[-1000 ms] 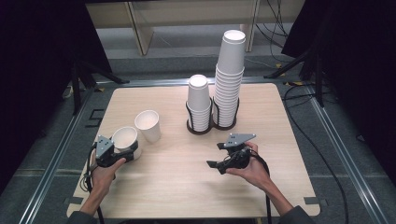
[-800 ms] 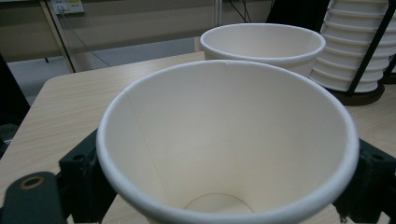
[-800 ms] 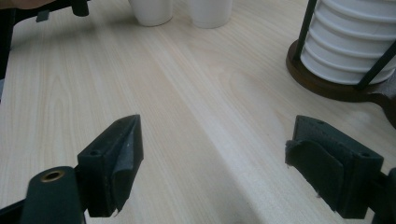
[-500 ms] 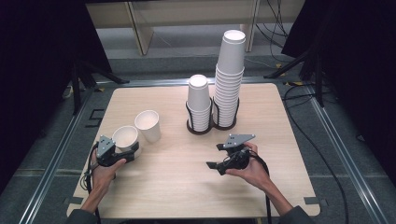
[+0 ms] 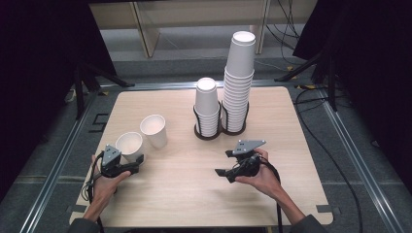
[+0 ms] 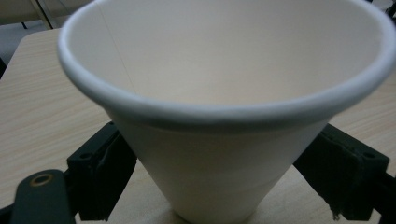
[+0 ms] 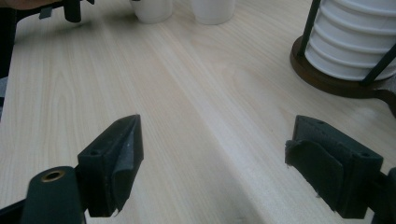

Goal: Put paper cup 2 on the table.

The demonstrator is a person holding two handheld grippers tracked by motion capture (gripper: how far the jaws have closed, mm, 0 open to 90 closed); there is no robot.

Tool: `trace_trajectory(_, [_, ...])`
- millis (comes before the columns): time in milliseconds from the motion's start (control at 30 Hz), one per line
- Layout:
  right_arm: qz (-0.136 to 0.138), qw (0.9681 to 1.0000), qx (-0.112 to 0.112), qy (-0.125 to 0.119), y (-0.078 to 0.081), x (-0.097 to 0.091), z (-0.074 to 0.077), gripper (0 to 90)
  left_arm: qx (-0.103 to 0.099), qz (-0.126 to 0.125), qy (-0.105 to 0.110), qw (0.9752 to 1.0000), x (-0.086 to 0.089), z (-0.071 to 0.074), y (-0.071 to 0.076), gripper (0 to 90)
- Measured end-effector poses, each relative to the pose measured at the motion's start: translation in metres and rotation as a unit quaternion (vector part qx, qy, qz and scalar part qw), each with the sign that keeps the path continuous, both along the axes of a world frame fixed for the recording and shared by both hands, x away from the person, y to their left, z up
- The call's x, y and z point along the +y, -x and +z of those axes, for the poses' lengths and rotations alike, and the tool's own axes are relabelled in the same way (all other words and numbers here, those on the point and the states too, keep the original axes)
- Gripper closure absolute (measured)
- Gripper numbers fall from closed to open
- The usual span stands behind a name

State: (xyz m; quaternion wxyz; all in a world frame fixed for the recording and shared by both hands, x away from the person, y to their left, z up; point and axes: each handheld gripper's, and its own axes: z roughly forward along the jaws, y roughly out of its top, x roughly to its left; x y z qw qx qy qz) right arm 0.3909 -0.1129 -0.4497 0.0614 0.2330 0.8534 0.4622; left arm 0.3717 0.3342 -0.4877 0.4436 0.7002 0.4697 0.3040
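Note:
A white paper cup point(image 5: 128, 143) stands upright at the table's left front, and its wide rim and tapering wall point(image 6: 224, 140) rise close before the left gripper's camera. My left gripper point(image 5: 136, 163) has its two black jaws on either side of the cup's lower wall. The jaws have just been closing with the cup between them, and the pads point(image 6: 114, 172) now press on it. My right gripper point(image 5: 223, 163) rests in a hand at the right front. Its jaws stand wide apart over bare wood point(image 7: 215, 172), with nothing between them.
A second loose cup point(image 5: 154, 130) stands just behind and to the right of the held one. A dark wire holder point(image 5: 214, 133) at the table's middle back carries a short cup stack point(image 5: 207, 104) and a tall one point(image 5: 239, 82). The wooden table point(image 5: 184, 194) has rounded corners.
The left gripper's jaws have drawn in on the cup's base. Both hands and all cups stay where they were.

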Motion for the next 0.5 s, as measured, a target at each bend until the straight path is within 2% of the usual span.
trace_trajectory(67, [0.002,1.0000,-0.008,0.002,0.000,-0.001,0.000,18.4,0.006,0.003,-0.001,1.0000,0.000,0.000,0.003,14.0])
trace_trajectory(100, [0.002,1.0000,-0.009,0.002,0.000,-0.001,0.000,18.4,0.006,0.004,0.005,1.0000,0.001,-0.002,0.005,14.1])
trace_trajectory(167, [0.002,1.0000,-0.007,0.003,0.000,-0.002,-0.001,18.4,0.017,0.002,-0.003,0.9998,0.001,-0.002,0.010,14.1])
trace_trajectory(200, [-0.001,1.0000,0.000,0.001,0.002,-0.002,-0.001,18.4,0.017,0.004,-0.001,0.9998,0.001,-0.002,0.012,14.1])
trace_trajectory(267, [0.002,1.0000,-0.003,0.001,0.001,-0.003,-0.001,18.4,0.013,0.003,0.006,0.9999,0.003,0.001,0.017,14.1])
trace_trajectory(333, [-0.004,1.0000,0.002,0.001,0.002,-0.004,-0.001,18.5,0.013,0.005,0.013,0.9998,0.005,0.004,0.022,14.1])
trace_trajectory(367, [-0.003,1.0000,0.001,0.002,0.002,-0.005,-0.002,18.5,0.010,0.006,0.024,0.9996,0.006,0.005,0.026,14.1])
trace_trajectory(500, [-0.011,0.9999,0.001,-0.001,0.003,-0.007,-0.001,18.3,0.009,-0.004,0.026,0.9996,0.006,0.009,0.040,14.1])
